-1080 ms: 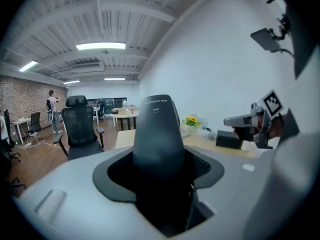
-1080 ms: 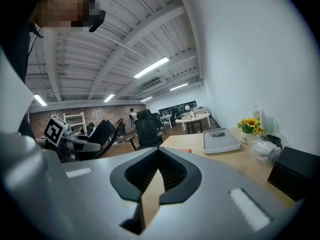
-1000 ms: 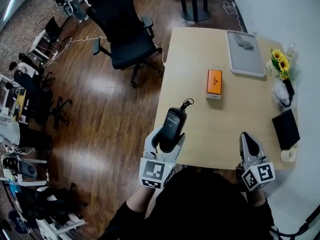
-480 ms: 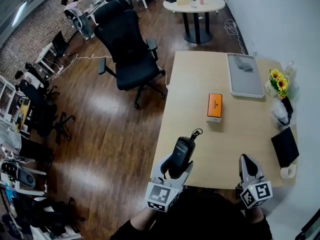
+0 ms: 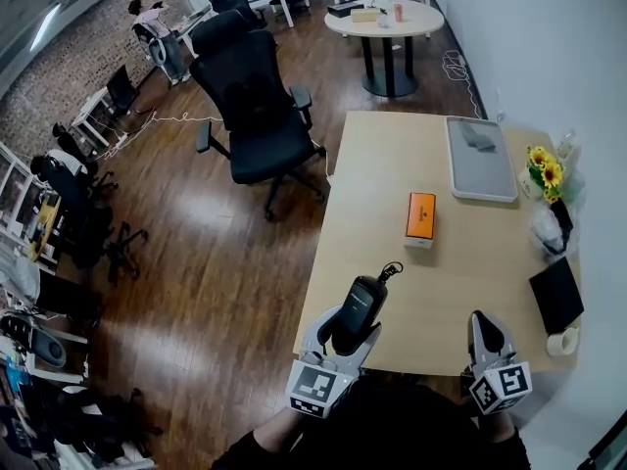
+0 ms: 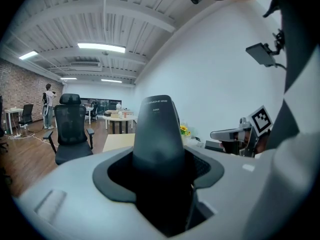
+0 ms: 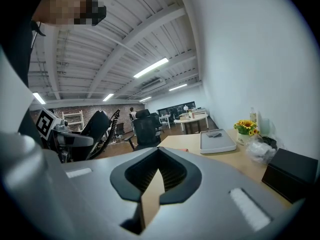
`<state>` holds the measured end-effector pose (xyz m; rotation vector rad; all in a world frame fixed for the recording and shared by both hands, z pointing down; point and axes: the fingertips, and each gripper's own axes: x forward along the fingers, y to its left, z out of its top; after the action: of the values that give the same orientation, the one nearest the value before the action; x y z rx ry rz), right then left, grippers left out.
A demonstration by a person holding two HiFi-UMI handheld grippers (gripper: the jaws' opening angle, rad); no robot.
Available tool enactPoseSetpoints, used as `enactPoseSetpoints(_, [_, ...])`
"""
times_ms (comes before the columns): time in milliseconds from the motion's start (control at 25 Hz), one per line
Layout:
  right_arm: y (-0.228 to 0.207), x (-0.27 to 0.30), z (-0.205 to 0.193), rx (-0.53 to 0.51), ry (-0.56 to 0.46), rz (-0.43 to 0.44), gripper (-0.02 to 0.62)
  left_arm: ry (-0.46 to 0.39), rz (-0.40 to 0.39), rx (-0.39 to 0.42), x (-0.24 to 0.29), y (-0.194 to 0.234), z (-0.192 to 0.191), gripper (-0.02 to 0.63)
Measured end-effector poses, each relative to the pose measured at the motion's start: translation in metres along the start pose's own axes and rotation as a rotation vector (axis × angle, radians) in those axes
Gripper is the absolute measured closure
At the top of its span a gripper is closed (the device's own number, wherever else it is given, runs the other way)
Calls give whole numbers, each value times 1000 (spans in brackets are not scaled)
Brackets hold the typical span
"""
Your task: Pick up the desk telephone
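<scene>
Now, telephone handset in the left gripper's grip.
Ahead of both grippers spreads the pale desk [image 5: 460,253]. The black telephone handset [image 5: 359,308] is clamped between the left gripper's [image 5: 345,329] jaws, a cord loop at its far end. To its right the right gripper [image 5: 484,323] hovers, jaws pressed together on nothing.

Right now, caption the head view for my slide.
Left gripper grips the black telephone handset over the near edge of the desk; right gripper, empty, alongside; orange box mid-desk.
</scene>
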<state>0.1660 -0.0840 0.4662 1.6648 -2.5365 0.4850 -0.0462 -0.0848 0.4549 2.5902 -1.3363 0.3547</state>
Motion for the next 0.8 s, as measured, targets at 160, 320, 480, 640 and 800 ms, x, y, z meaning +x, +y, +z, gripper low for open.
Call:
enactPoseSetpoints(160, [-1, -1, 4, -9, 1, -5, 595, 1, -3, 8, 1, 1, 0, 345])
enactPoseSetpoints(320, [-3, 1, 4, -1, -3, -16, 595, 8, 6, 5, 2, 3, -2, 345])
enactPoseSetpoints(480, [0, 0, 4, 6, -4, -14, 595, 10, 4, 5, 3, 2, -2, 345])
enactPoseSetpoints(640, [-1, 0, 5, 2, -3, -14, 595, 12, 1, 9, 4, 2, -2, 345])
enactPoseSetpoints(800, [-1, 1, 6, 3, -4, -18, 595, 13, 1, 19, 3, 3, -3, 345])
